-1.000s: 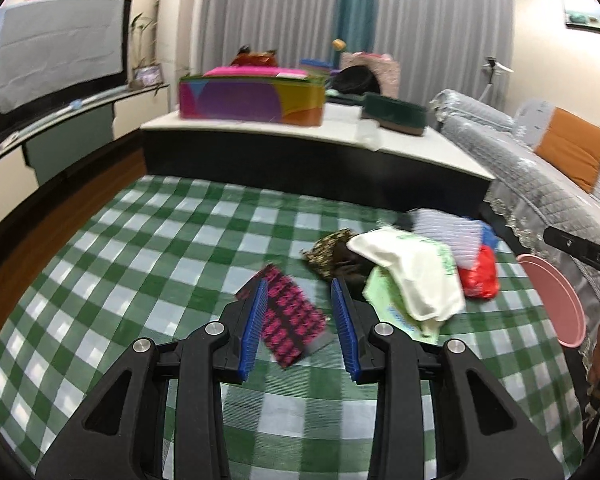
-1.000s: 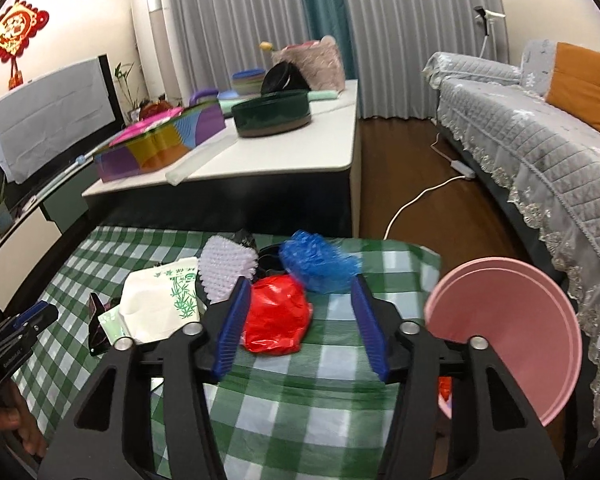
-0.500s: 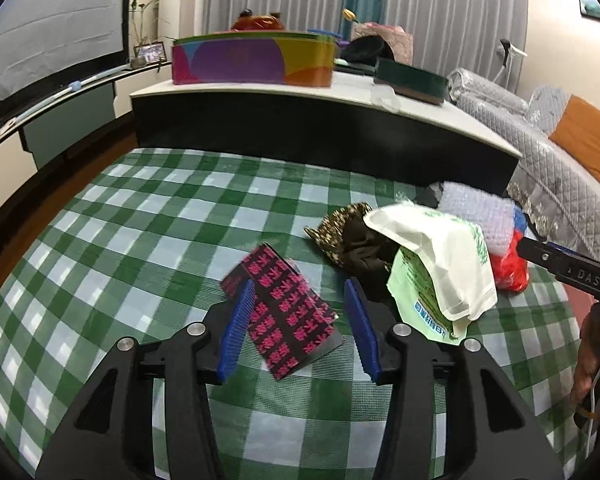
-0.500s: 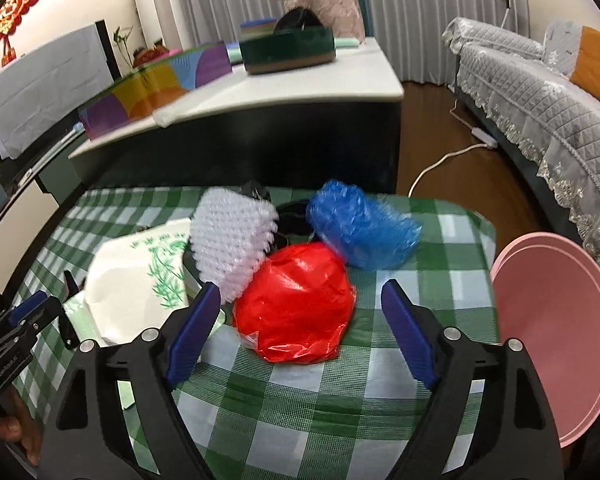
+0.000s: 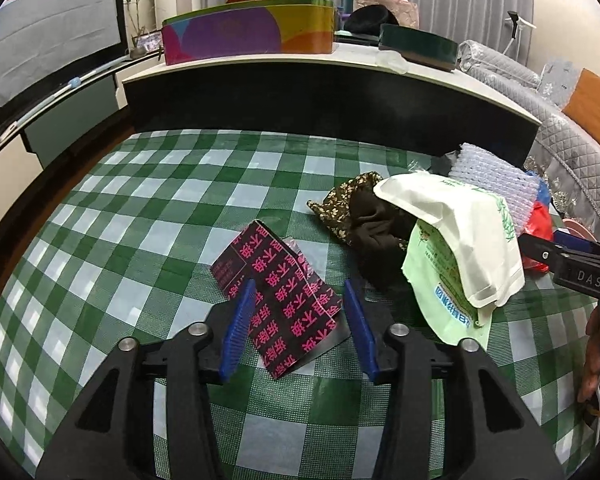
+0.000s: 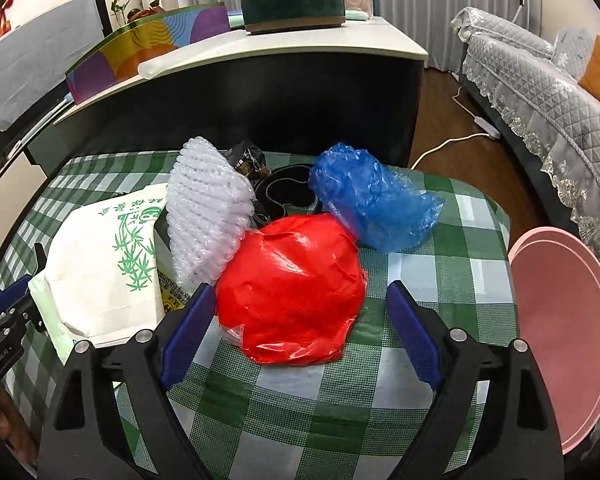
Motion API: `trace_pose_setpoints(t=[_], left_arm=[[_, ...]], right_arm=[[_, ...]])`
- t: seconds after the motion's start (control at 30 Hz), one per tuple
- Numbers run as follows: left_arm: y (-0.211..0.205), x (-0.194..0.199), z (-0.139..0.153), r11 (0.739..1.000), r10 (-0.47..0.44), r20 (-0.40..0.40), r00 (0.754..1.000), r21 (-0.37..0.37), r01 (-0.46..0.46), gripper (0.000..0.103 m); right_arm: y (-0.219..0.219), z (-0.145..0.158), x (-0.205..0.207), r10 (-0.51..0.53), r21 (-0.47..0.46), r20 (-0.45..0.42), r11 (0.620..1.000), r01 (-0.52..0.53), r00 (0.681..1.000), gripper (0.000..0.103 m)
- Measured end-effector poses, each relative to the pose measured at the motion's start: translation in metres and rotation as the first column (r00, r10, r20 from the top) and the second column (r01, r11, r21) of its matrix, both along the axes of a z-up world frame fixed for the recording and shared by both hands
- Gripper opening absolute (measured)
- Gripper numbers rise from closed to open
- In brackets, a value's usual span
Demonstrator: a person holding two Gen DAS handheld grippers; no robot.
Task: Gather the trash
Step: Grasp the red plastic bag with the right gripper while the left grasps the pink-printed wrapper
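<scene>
On the green checked tablecloth lies a black wrapper with pink characters. My left gripper hangs low over it, jaws closing, the wrapper's near end between the blue pads and not pinched. Right of it are a dark floral cloth and a white bag with green print. In the right wrist view a red plastic bag sits between the wide, still opening jaws of my right gripper, untouched. Behind it lie a blue plastic bag and bubble wrap.
A pink basin stands past the table's right edge. Behind the table is a low white-topped cabinet with a colourful box and a dark green box. A grey sofa and a floor cable are at the right.
Both grippers have come down and closer to the table. The right jaws have spread wide around the red bag. The left gripper now straddles the wrapper's near end.
</scene>
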State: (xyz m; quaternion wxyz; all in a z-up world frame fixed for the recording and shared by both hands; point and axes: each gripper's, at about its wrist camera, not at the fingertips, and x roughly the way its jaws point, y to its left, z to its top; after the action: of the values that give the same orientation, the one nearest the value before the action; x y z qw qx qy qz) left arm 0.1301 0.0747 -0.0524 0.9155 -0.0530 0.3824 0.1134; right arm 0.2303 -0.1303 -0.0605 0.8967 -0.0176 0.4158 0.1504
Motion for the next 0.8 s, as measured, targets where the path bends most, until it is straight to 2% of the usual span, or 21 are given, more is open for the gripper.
trace_pose_setpoints(t=[0.07,0.13,0.33,0.5,0.8], left_arm=[[0.002,0.001,-0.001,1.0,0.01,-0.008,1.0,0.01,-0.01,0.031],[0.004,-0.001,0.0,1.0,0.018,-0.008,1.0,0.012,-0.017,0.021],[0.008,-0.008,0.007,0.999,0.029,0.016,0.999,0.028,-0.029,0.013],[0.007,-0.014,0.015,0.999,0.026,0.039,0.999,0.032,-0.027,0.009],[0.005,-0.028,0.035,0.999,0.016,0.093,0.996,0.026,-0.019,0.007]], right_arm=[[0.0,0.0,-0.001,0.007,-0.005,0.002,1.0,-0.007,1.0,0.083],[0.001,0.001,-0.001,0.02,0.004,0.0,1.0,-0.02,1.0,0.074],[-0.001,0.006,-0.009,0.029,0.03,0.003,0.999,-0.029,1.0,0.072],[-0.009,0.02,-0.023,0.02,0.048,0.031,0.999,-0.021,0.999,0.072],[-0.029,0.041,-0.049,-0.019,0.052,0.073,0.999,0.015,0.997,0.072]])
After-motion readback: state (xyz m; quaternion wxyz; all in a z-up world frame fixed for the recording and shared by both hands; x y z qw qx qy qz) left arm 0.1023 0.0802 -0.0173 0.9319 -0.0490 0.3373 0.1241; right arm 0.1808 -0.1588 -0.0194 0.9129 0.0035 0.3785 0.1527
